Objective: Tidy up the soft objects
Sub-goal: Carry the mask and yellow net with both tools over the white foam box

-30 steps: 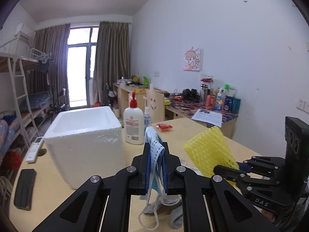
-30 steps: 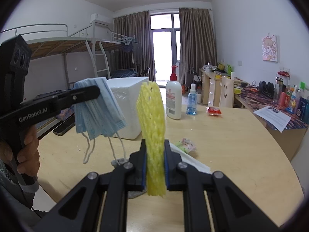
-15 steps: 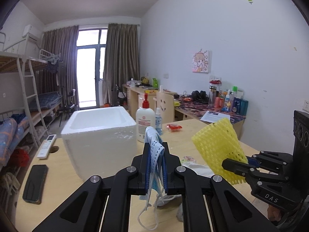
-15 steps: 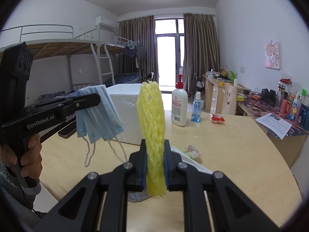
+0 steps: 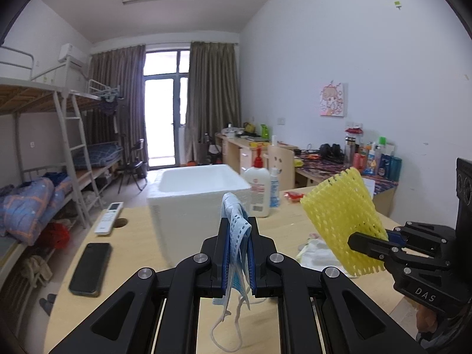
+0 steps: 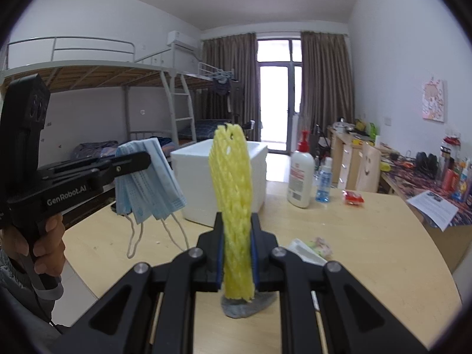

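We hold one soft thing in each gripper above the wooden surface (image 6: 368,236).

Our left gripper (image 5: 236,230) is clenched on a folded blue face mask (image 5: 236,221), and the white ear loops of it hang down under the jaws. Our right gripper (image 6: 236,230) grasps a yellow foam net (image 6: 233,183) that stands upright between the pads. Both things are in the air, not touching the surface. Far behind them stands a white foam box (image 5: 200,194) with open top, and right of the box we see a lotion bottle (image 6: 301,174) and a small spray bottle (image 6: 324,180). On the left of the surface lie a dark phone (image 5: 90,268) and a white remote (image 5: 108,214). A grey cloth (image 6: 247,306) lies on the near side, under the net.
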Demonstrator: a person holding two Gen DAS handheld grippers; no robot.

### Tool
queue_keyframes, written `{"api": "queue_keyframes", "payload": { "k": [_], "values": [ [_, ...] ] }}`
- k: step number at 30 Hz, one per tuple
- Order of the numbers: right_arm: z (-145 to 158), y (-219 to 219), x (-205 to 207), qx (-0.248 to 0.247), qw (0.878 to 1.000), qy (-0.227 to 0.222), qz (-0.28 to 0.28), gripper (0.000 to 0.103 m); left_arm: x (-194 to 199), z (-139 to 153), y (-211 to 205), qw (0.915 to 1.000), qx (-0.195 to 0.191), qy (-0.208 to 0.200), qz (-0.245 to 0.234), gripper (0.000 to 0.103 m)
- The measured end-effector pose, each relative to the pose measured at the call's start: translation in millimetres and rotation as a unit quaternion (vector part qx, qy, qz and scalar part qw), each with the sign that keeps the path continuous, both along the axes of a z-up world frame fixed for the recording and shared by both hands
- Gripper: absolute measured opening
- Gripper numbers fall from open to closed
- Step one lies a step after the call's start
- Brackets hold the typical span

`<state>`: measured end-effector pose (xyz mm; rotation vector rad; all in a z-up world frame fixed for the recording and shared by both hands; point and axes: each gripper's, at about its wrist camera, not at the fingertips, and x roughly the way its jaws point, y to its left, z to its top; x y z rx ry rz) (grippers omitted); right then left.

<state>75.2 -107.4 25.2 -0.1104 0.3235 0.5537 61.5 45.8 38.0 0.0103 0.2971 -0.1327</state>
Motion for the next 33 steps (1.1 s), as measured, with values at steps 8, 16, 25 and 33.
{"api": "queue_keyframes", "payload": {
  "k": [8,16,25,33],
  "values": [
    [4.3,26.0,-6.2,-0.004,0.999,-0.010,0.039,0.018,-18.4,0.6,27.4,0.9987,-0.004,-0.003,0.050,0.011],
    [6.4,47.7,-7.2,-0.007,0.997,-0.017,0.076,0.018,-31.2,0.2,44.8,0.9965,0.000,-0.003,0.084,0.011],
    [10.1,63.8,-7.0,-0.008,0.994,-0.023,0.103,0.018,-37.5,1.4,52.1,0.9944,0.007,-0.007,0.106,0.011],
    [8.4,67.1,-3.2,-0.014,0.994,-0.019,0.108,0.018,-35.4,2.1,51.5,0.9945,0.005,-0.004,0.104,0.011]
  ]
}}
